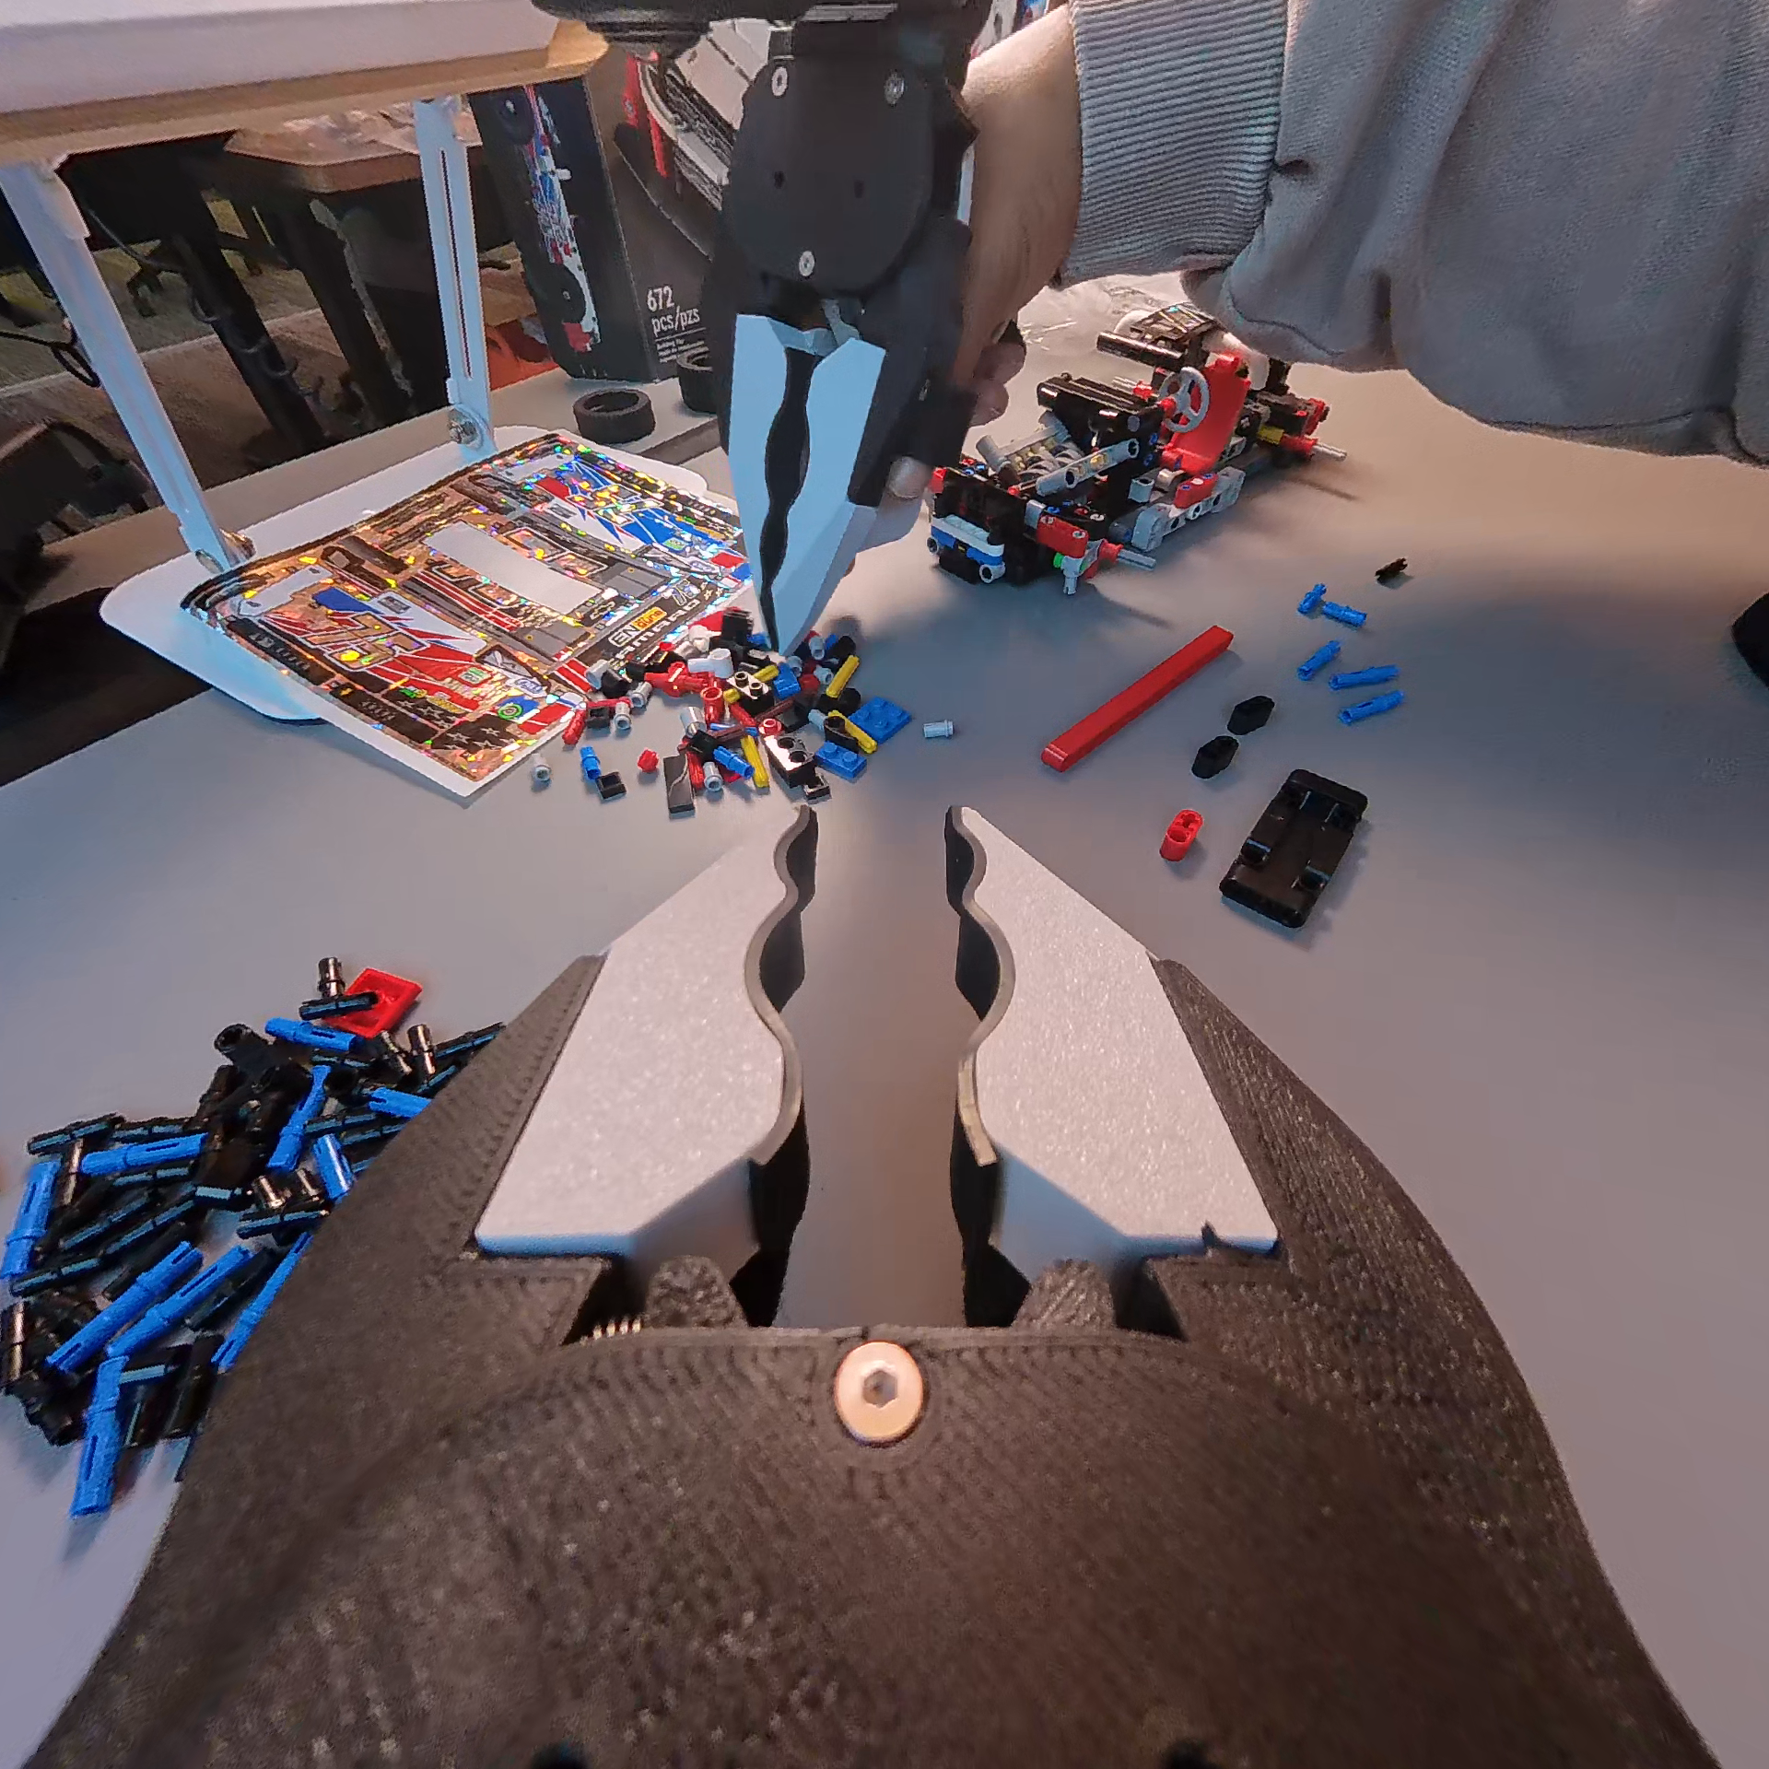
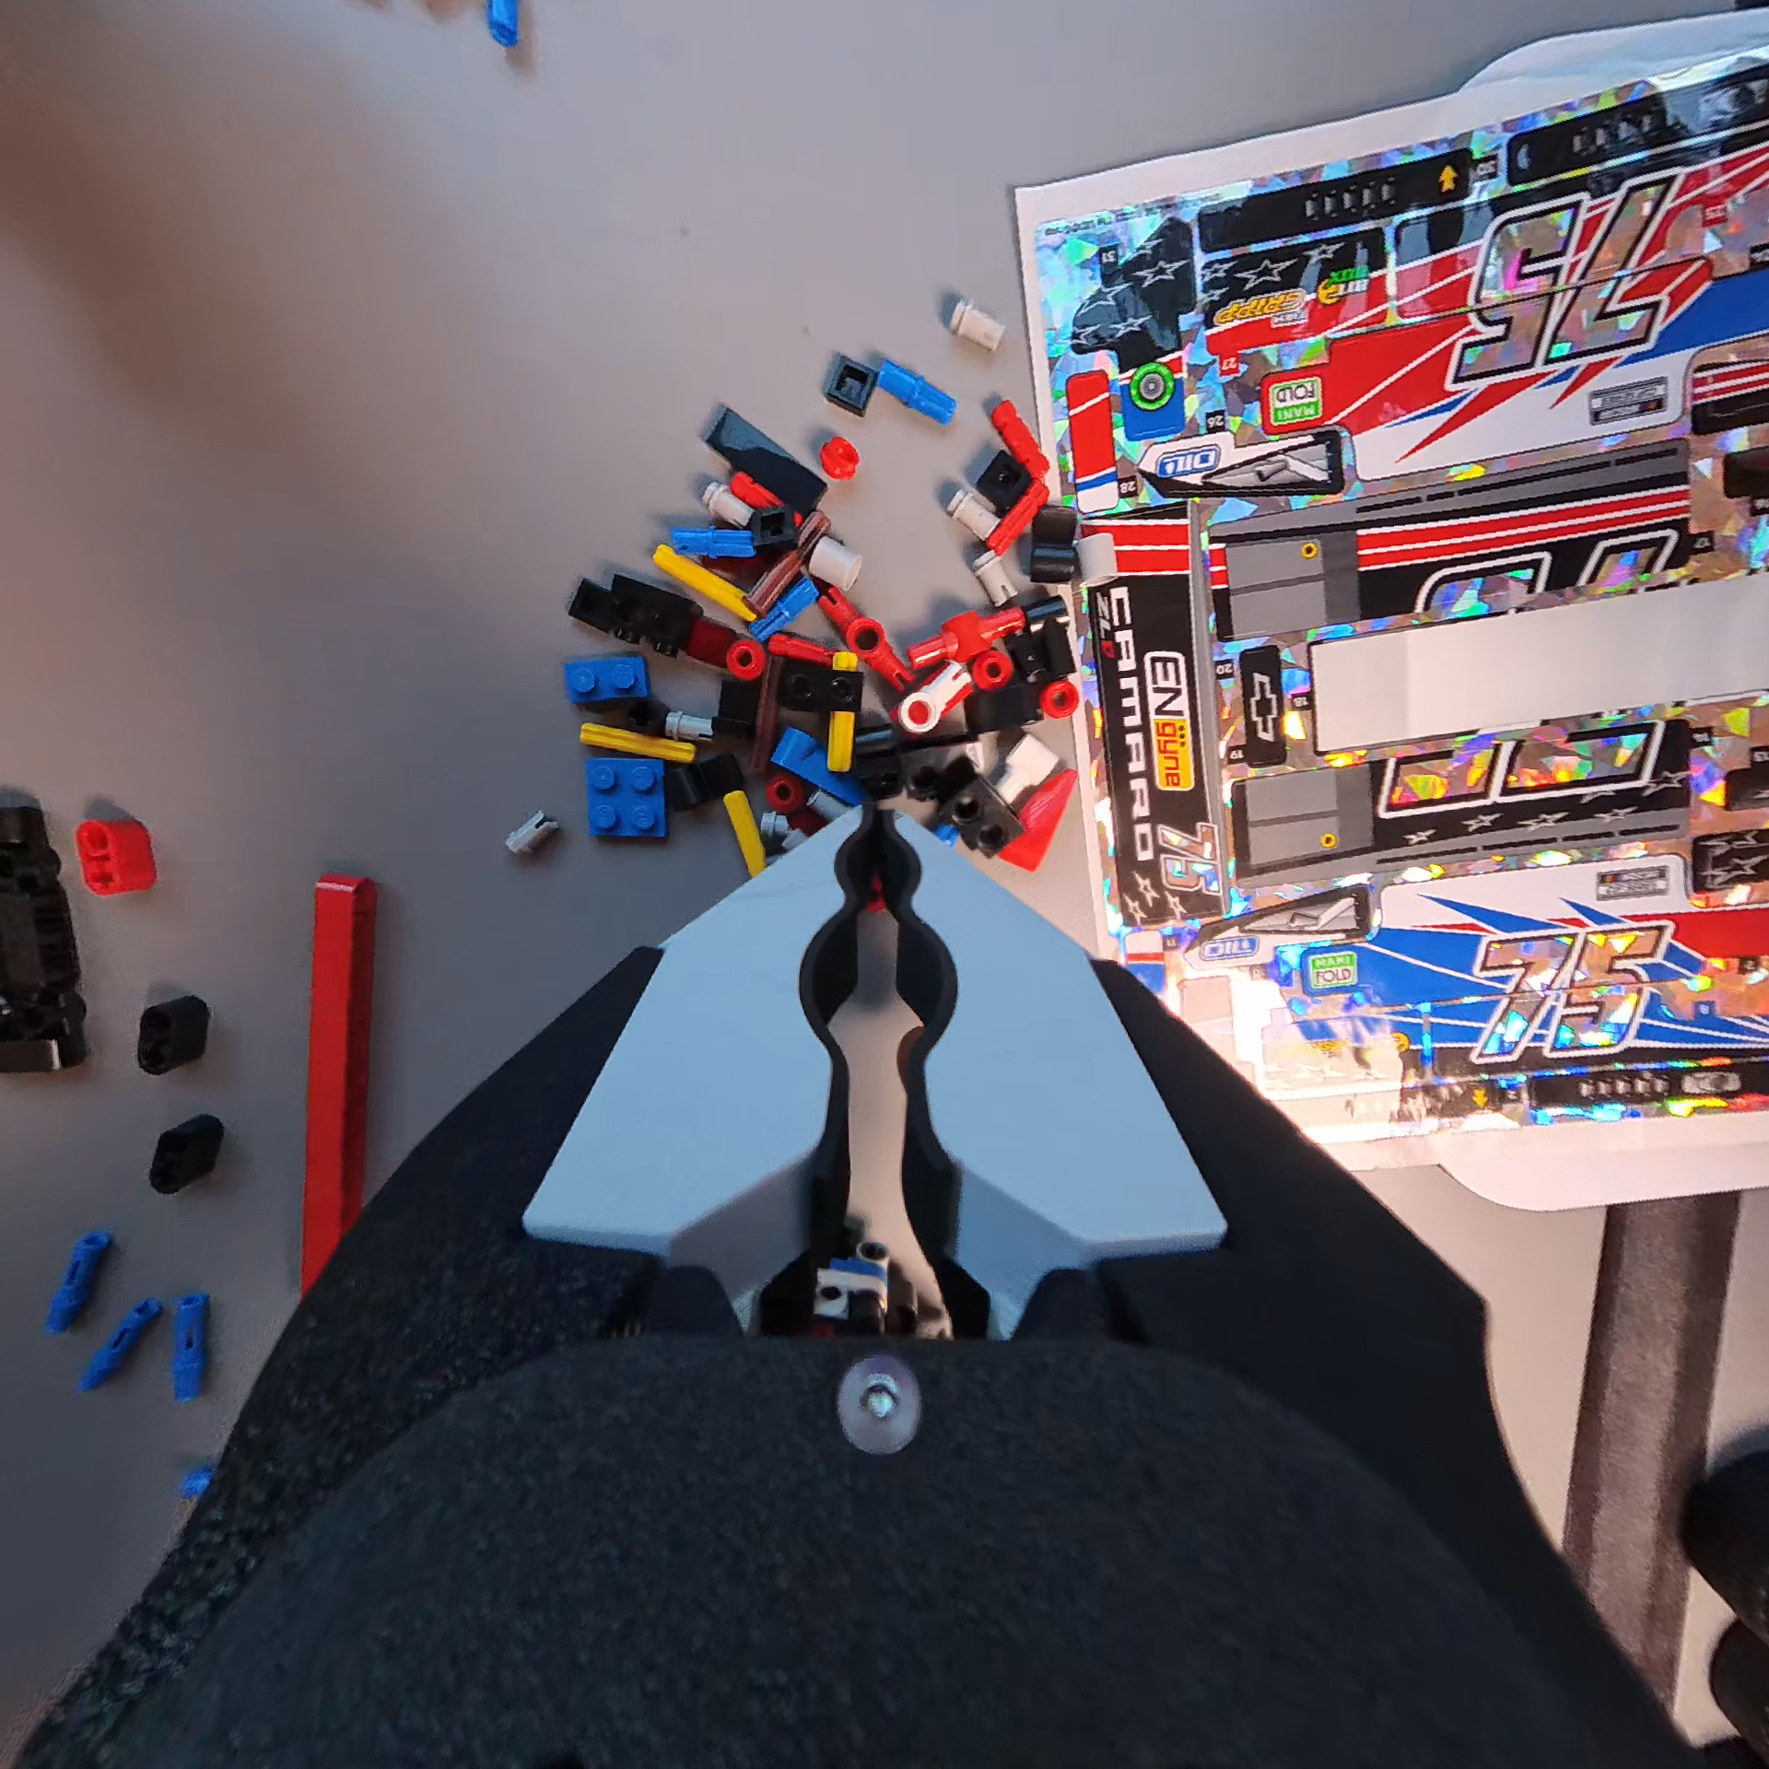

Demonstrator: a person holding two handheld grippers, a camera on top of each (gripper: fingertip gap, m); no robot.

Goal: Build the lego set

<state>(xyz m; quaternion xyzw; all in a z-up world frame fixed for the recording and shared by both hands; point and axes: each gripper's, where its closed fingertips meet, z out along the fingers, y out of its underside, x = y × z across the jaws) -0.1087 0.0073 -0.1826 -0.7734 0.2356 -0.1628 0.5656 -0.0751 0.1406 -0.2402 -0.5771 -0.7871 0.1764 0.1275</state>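
A pile of small mixed Lego pieces (image 1: pixel 756 708) lies mid-table beside a holographic sticker sheet (image 1: pixel 479 593). My right gripper (image 1: pixel 790 641) points down with its tips in the far edge of that pile. In the right wrist view the right gripper (image 2: pixel 876 818) is shut at the edge of the pile (image 2: pixel 814 651); I cannot tell whether a piece is pinched. My left gripper (image 1: pixel 881 823) is open and empty, hovering just short of the pile. The partly built car chassis (image 1: pixel 1130 469) stands at the back right.
A long red beam (image 1: pixel 1139 694), two black connectors (image 1: pixel 1235 732), a red connector (image 1: pixel 1182 833), a black panel (image 1: pixel 1292 847) and blue pins (image 1: pixel 1350 670) lie to the right. A heap of blue and black pins (image 1: pixel 172 1197) lies front left. A white stand (image 1: pixel 144 613), the set's box (image 1: pixel 593 220) and tyres (image 1: pixel 613 412) are behind. The red connector (image 1: pixel 1182 833) is about 10 cm from my left fingertips and 15 cm from my right. The right camera catches it too, in the right wrist view (image 2: pixel 100 851).
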